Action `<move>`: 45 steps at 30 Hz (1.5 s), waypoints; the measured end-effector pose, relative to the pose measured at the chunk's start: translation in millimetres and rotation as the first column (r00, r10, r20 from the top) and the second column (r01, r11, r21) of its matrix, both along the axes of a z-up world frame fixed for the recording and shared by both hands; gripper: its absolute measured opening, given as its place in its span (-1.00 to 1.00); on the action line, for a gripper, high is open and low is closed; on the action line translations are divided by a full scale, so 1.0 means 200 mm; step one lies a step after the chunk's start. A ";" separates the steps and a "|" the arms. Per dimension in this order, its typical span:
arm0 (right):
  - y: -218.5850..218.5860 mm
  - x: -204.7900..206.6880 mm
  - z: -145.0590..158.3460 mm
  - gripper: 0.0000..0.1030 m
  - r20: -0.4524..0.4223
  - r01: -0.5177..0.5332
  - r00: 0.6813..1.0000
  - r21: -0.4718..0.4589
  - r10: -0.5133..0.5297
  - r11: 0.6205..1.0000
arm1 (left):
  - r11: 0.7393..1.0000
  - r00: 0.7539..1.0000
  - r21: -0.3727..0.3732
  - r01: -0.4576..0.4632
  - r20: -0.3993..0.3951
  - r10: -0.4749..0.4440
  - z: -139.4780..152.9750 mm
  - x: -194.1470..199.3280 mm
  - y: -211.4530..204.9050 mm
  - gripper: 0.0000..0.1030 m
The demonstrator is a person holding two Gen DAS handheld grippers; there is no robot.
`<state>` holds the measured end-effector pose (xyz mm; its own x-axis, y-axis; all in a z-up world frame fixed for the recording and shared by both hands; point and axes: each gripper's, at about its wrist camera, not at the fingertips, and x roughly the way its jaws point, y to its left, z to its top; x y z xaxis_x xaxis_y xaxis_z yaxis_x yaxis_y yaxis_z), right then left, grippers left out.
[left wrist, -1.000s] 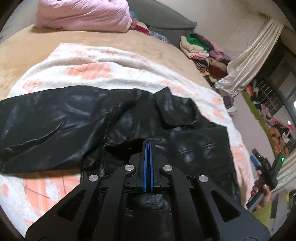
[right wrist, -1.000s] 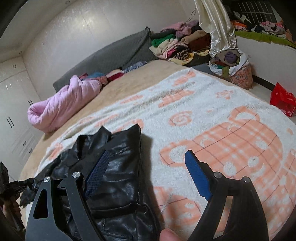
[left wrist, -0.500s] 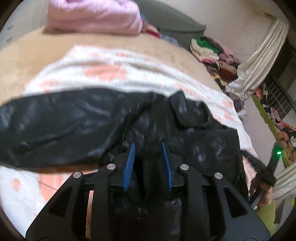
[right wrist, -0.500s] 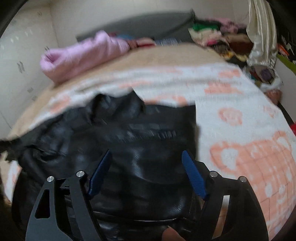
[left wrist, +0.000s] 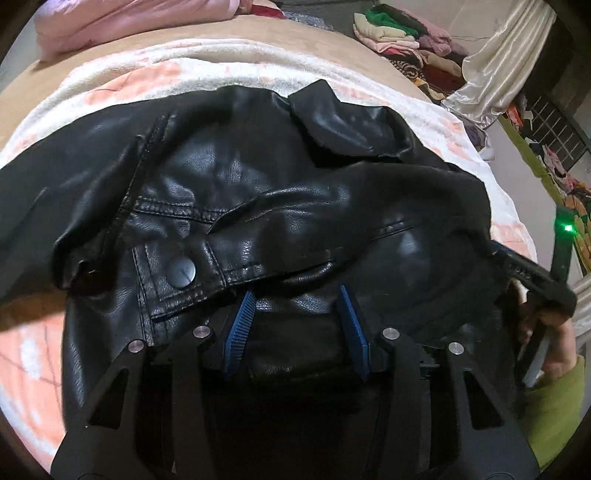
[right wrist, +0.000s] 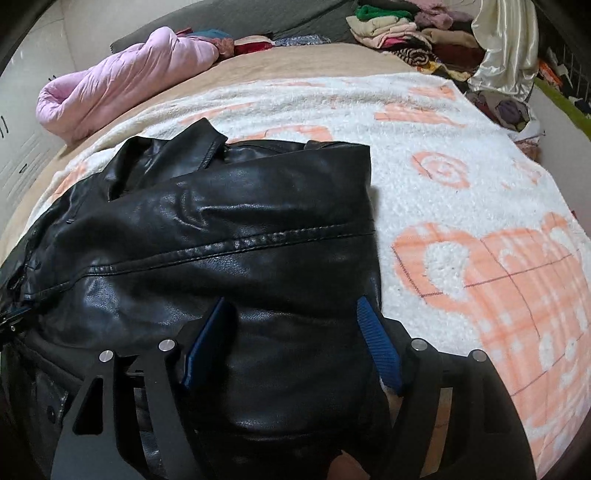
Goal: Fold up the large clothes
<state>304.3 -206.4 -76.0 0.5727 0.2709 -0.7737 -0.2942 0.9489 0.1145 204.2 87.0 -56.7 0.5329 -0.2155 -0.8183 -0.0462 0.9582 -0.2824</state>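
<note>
A cluttered bedroom lay under soft indoor light.

A wide bed [right wrist: 303,62] with a tan cover carried a white blanket [right wrist: 461,192] patterned in peach, while a rolled pink quilt [right wrist: 122,88] rested near its grey headboard [right wrist: 295,22]. Folded garments were heaped in a pile [right wrist: 402,33] at the far corner beside a cream satin curtain [left wrist: 495,70]. White cabinet doors [right wrist: 18,147] lined the wall to the left, and a dark grille [left wrist: 554,129] stood beyond the curtain with more clothes scattered below it.
</note>
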 end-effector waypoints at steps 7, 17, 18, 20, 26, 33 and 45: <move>0.05 -0.10 0.15 0.52 0.110 -0.081 0.991 0.047 0.075 0.996 | 0.999 1.000 0.037 0.020 0.015 -0.021 0.02 -0.03 0.01 -0.23; 0.28 0.13 0.00 0.80 0.015 -0.095 0.995 -0.141 0.098 0.985 | 0.998 0.999 0.047 0.038 0.017 -0.038 0.03 -0.02 -0.04 -0.13; 0.28 0.13 0.00 0.80 0.014 -0.090 0.996 -0.139 0.092 0.986 | 0.998 0.999 0.045 0.040 0.016 -0.041 0.03 -0.01 -0.04 -0.11; 0.26 0.14 0.01 0.81 0.010 -0.081 0.996 -0.116 0.083 0.990 | 0.998 0.999 0.041 0.045 0.014 -0.046 0.03 -0.01 -0.04 -0.08; 0.20 0.00 0.13 0.83 0.063 -0.119 0.991 -0.010 0.119 0.993 | 0.998 0.998 0.018 0.054 0.042 -0.054 0.09 -0.05 -0.05 0.17; 0.22 -0.23 0.27 0.88 0.111 -0.178 0.979 0.068 0.170 0.982 | 0.998 0.995 -0.011 0.068 0.075 -0.067 0.17 -0.11 -0.08 0.61; 0.29 -0.42 0.33 0.88 0.142 -0.235 0.963 0.020 0.230 0.972 | 0.998 0.995 0.057 0.019 0.093 -0.024 0.22 -0.16 -0.09 0.82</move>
